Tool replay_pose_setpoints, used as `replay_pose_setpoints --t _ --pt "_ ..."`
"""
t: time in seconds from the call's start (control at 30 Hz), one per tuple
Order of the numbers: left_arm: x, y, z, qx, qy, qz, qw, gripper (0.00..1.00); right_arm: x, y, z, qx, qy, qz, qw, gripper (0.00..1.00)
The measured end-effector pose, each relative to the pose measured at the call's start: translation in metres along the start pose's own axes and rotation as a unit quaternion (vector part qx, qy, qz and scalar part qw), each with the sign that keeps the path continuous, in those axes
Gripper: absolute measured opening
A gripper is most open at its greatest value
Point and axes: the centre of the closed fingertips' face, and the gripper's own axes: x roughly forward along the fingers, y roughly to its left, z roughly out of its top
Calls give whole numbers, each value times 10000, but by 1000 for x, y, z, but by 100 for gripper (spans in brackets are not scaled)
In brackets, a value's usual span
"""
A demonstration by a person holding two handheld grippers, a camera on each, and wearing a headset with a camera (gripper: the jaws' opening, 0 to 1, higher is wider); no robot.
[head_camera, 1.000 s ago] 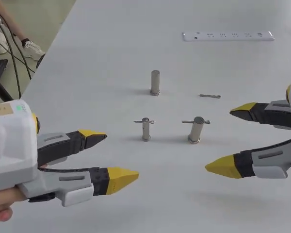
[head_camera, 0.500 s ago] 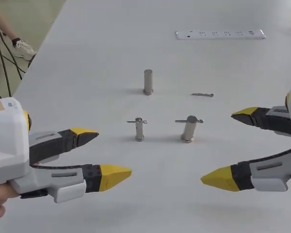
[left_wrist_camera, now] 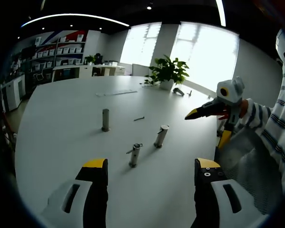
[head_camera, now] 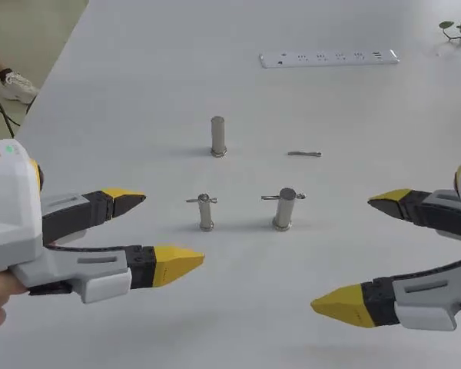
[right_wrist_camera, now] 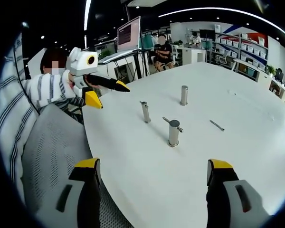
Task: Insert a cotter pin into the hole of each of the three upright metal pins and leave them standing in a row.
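Grippers are hanging low over the table (head_camera: 138, 92), and we are holding the left gripper (head_camera: 171, 228) and right gripper (head_camera: 343, 253) spread wide and empty. Near-left pin (head_camera: 206, 215) is carrying the left cotter (head_camera: 200, 200), and near-right pin (head_camera: 283, 211) the right cotter (head_camera: 281, 197). Far pin (head_camera: 218, 136) is standing bare, with the loose cotter (head_camera: 304, 154) lying flat well apart from it. We are judging it best to pinch that cotter near one end and brace the far pin against tipping.

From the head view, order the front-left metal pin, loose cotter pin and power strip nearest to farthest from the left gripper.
1. The front-left metal pin, just ahead of the left gripper.
2. The loose cotter pin, farther back, to the right.
3. The power strip, far back.
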Motion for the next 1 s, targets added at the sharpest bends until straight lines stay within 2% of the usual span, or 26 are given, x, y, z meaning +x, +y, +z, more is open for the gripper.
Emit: replay_pose_setpoints --t 0.2,0.47,0.7,0.87,1.0 --pt "8 7 10 119 21 -4 9999 74 -7 1 0 123 -52 -93 9999 92" --pt "21 20 26 276 -9 -2 9996 76 -14 -7 -1 364 -105 -354 9987 94" --pt "30 29 37 327 -37 -9 9995 77 -18 -7 -3 441 -123 -416 9981 93" --pt "38 31 42 329 -21 -67 9994 78 -20 -8 -4 566 -170 -482 9971 94" --pt "45 37 43 439 52 41 9990 80 -22 -7 -3 591 -210 -475 9969 93"
